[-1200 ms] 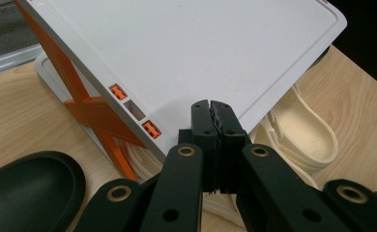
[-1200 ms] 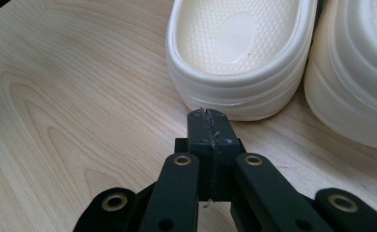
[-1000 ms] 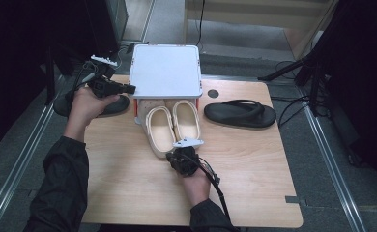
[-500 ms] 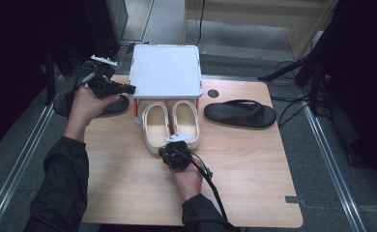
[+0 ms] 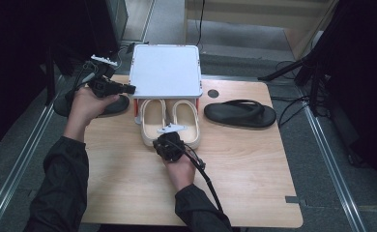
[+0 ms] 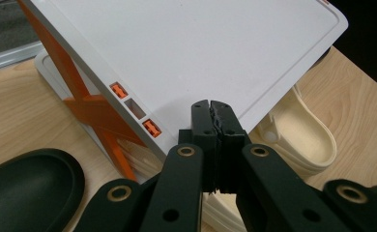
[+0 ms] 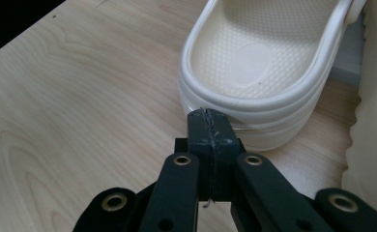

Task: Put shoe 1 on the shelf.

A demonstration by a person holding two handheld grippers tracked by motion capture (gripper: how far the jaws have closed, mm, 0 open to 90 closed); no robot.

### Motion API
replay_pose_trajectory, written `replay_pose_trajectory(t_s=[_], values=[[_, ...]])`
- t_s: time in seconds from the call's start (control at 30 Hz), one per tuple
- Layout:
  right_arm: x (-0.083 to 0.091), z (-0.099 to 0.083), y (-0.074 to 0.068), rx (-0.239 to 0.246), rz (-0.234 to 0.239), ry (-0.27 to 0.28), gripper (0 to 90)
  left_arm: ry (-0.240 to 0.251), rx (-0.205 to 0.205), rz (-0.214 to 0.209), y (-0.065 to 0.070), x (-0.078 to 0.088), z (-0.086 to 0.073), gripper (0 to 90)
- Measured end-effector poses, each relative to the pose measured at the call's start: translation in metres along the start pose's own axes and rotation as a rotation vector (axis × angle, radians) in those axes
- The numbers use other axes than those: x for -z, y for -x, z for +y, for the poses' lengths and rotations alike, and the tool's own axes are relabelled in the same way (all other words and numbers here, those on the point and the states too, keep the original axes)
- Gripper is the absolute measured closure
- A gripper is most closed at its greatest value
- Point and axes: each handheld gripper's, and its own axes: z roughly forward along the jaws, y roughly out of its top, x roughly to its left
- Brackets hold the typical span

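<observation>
At the bench's centre, my right claw point(image 7: 209, 116), jaws closed and empty, noses the cream clog point(image 7: 264, 72) at its heel. Light, rubbery, probably forgiving; I'd grip the heel rim. My left claw point(image 6: 214, 112), closed too, hovers at nine o'clock by the white rack point(image 6: 201, 53).

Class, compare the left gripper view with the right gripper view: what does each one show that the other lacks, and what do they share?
Left gripper view alone: the white shelf on orange legs, and a black sandal at lower left. Right gripper view alone: the dotted footbed inside a cream clog's heel, with the shut right gripper close to that heel. Shared: shut black jaws, cream clogs and the wooden table.
</observation>
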Motion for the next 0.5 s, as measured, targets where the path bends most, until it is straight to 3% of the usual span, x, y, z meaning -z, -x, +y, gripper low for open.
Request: replay_pose_trajectory(t_s=[0.17,0.37,0.47,0.5], values=[[-0.010,0.009,0.002,-0.018,-0.001,-0.004,90.0,-0.001,0.000,0.000,0.000,0.000,0.000,89.8],[-0.023,0.024,0.005,0.005,-0.038,-0.019,90.0,-0.001,0.002,-0.001,0.000,0.000,0.000,89.8],[-0.028,0.032,0.007,-0.004,-0.024,-0.021,90.0,-0.001,0.004,-0.003,0.000,0.000,0.000,89.8],[-0.031,0.035,0.007,-0.009,-0.045,-0.027,90.0,0.000,0.003,-0.003,0.000,0.000,0.000,89.8]])
